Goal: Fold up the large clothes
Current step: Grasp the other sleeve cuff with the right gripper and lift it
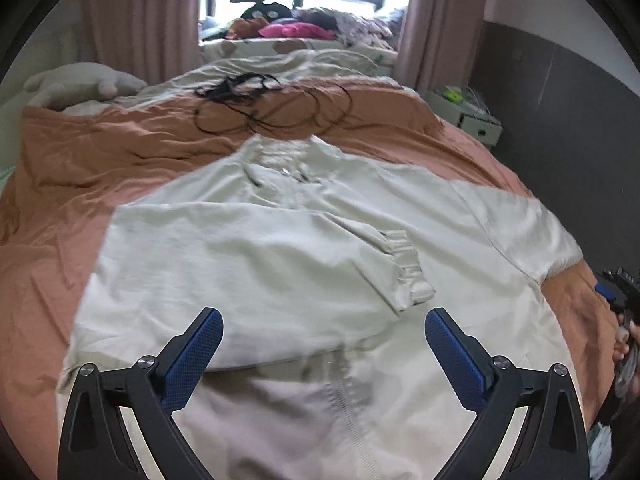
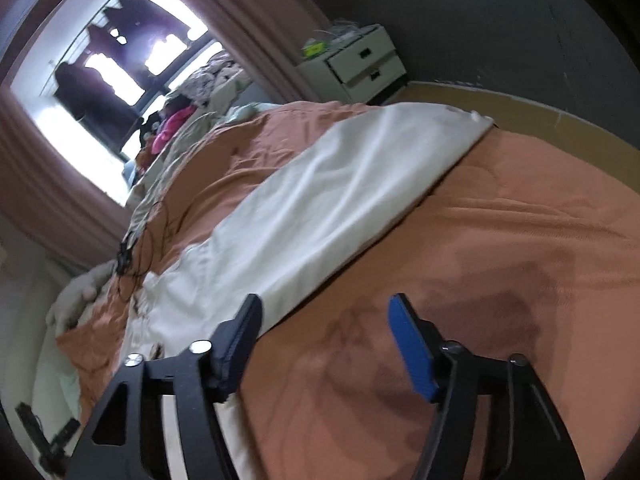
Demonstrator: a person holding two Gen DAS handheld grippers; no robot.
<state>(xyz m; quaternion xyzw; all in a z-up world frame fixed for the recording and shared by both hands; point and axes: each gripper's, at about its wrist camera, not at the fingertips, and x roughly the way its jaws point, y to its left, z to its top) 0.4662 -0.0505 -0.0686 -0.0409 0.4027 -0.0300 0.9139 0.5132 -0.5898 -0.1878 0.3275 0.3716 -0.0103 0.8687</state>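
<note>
Left wrist: cream garment, no legible writing

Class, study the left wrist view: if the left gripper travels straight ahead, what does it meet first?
Probably the cream garment spread on the orange bedcover; the open left gripper points down at it.
</note>
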